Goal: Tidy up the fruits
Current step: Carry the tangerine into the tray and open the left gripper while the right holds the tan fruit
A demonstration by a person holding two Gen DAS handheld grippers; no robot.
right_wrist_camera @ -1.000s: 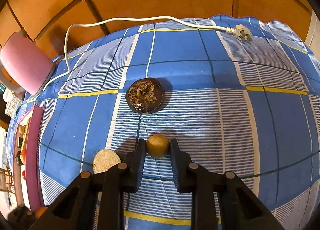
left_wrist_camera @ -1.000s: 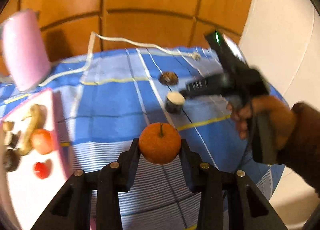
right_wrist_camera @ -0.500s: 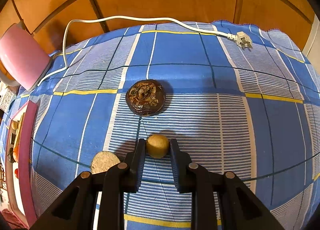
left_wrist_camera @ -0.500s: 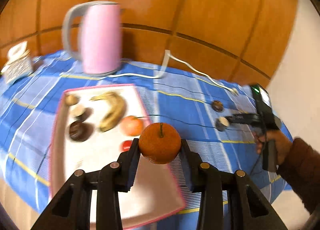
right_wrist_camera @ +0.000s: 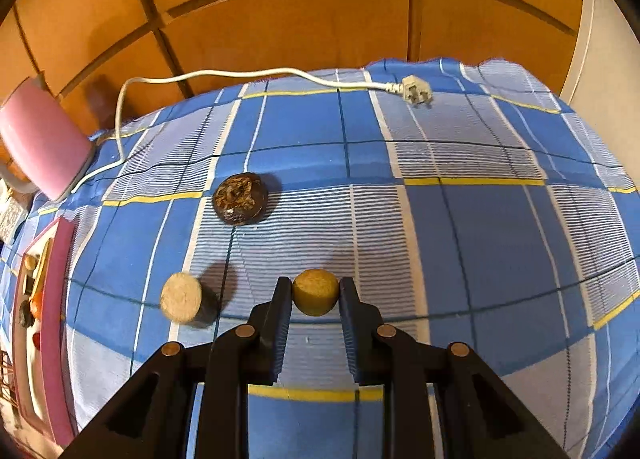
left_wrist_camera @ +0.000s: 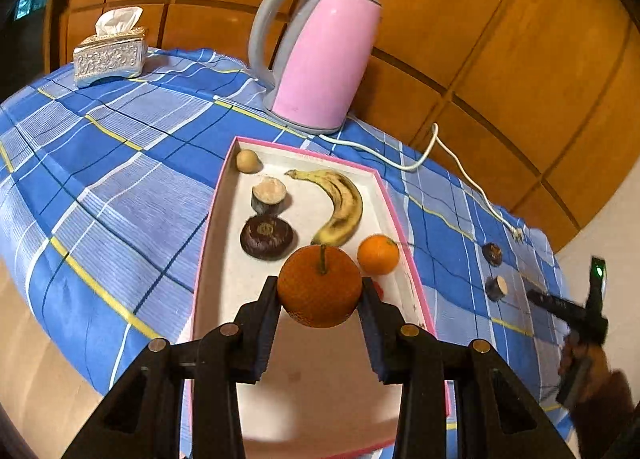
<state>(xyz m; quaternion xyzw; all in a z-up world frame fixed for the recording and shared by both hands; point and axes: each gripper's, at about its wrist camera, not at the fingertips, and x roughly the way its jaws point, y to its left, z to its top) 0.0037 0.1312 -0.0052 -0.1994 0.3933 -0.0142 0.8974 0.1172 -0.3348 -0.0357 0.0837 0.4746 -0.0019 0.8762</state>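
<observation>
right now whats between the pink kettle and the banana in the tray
In the left wrist view, only the tray's far pink rim and a strip of checked cloth lie between the kettle and the banana; no fruit sits there.

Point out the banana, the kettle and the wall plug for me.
banana (left_wrist_camera: pixel 340 207): left wrist view, middle of its curved yellow body, in the tray.
kettle (left_wrist_camera: pixel 324 59): left wrist view, pink side wall.
wall plug (right_wrist_camera: pixel 417 93): right wrist view, white plug body at the cord's end, on the cloth.
</observation>
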